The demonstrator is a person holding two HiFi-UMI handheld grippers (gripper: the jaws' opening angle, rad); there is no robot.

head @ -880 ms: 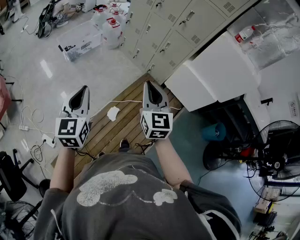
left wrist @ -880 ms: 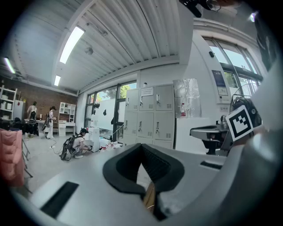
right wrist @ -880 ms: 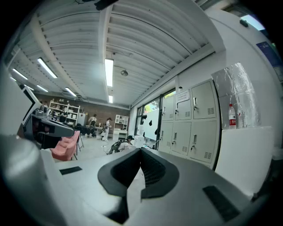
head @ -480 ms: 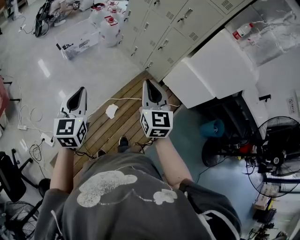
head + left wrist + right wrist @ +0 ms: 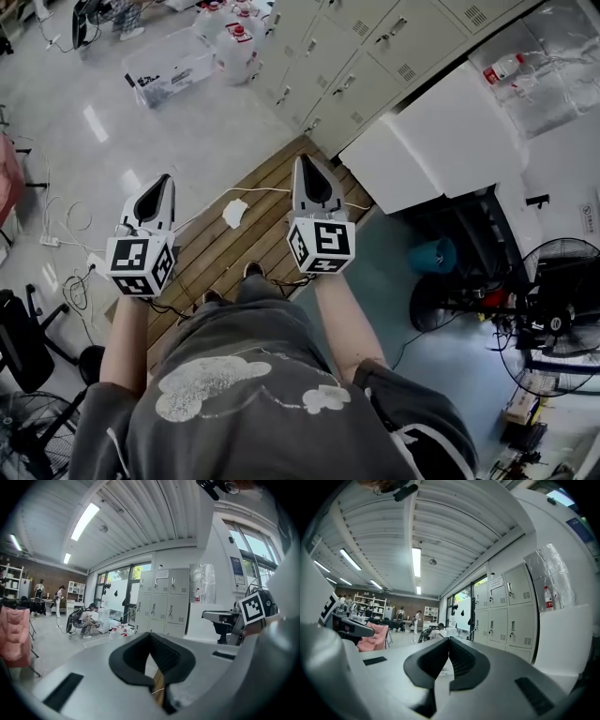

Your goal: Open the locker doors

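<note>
The beige lockers (image 5: 349, 67) run along the top of the head view, doors closed, each with a small handle. They also stand ahead in the left gripper view, lockers (image 5: 162, 603), and to the right in the right gripper view, lockers (image 5: 506, 605). My left gripper (image 5: 165, 179) is held over the floor at the pallet's left edge, shut and empty. My right gripper (image 5: 302, 161) is over the pallet's far end, short of the lockers, also shut on nothing. Each gripper's own view shows its tips meeting: left gripper (image 5: 150, 634), right gripper (image 5: 449, 640).
I stand on a wooden pallet (image 5: 217, 260) with a crumpled paper (image 5: 233, 213) and a white cable on it. A big white box (image 5: 441, 141) stands to the right of the lockers. Water jugs (image 5: 234, 45) and a clear bin (image 5: 170, 71) sit to their left. A fan (image 5: 553, 319) is at right.
The head view has shifted slightly and a second shoe shows on the pallet. Both grippers stay shut in about the same place in front of the body.
</note>
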